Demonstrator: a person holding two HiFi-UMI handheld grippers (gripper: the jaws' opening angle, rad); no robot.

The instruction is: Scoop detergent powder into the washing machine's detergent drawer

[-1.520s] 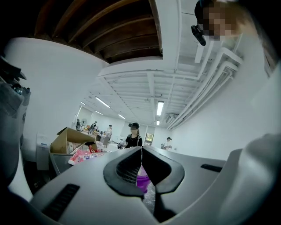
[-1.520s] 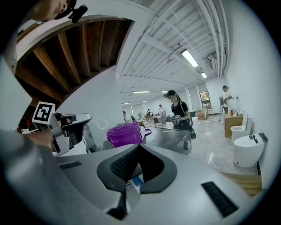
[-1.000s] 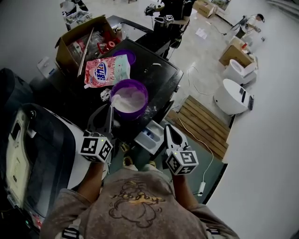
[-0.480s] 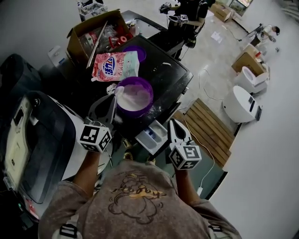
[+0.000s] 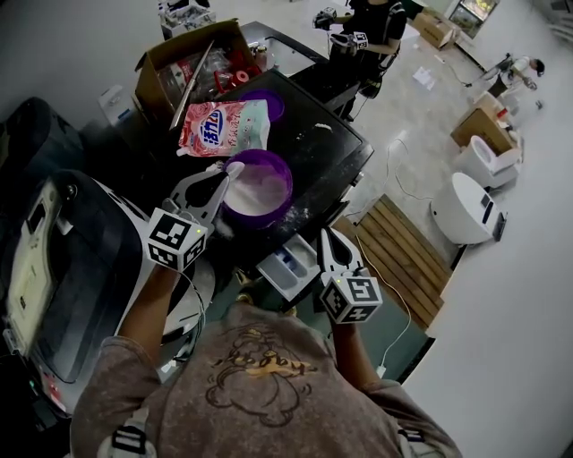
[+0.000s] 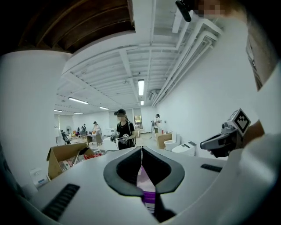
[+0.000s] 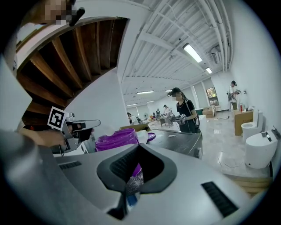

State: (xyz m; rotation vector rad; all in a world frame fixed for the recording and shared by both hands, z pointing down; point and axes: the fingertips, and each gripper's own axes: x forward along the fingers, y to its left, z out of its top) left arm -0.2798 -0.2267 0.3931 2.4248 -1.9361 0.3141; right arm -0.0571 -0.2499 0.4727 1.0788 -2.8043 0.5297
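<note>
a purple bowl [image 5: 286, 179] sat on a black worktop [image 5: 322, 148], holding a bed of white detergent powder [image 5: 260, 190], with more powder scattered on the worktop around it. the left claw [image 5: 222, 177] hovered at the bowl's near-left rim, its jaws closed on the thin purple handle of a scoop [image 6: 147, 190]. below the worktop's front edge, the detergent drawer [image 5: 288, 266] stood pulled out, a blue part visible in one of its compartments. the right claw [image 5: 326, 240] hung just beside the drawer's right side, jaws together with nothing clamped between them. behind the bowl a pink and white detergent bag [image 5: 224, 128] lay flat, partly covering a round purple lid [image 5: 271, 105]. further back an open cardboard box [image 5: 146, 72] held assorted packets. a white machine [image 5: 36, 268] stood to the left. at the far end of the worktop a person in black [image 5: 372, 27] held another pair of grippers. to the right, on the floor, were a wooden pallet [image 5: 403, 250] and white toilets [image 5: 470, 210].
</note>
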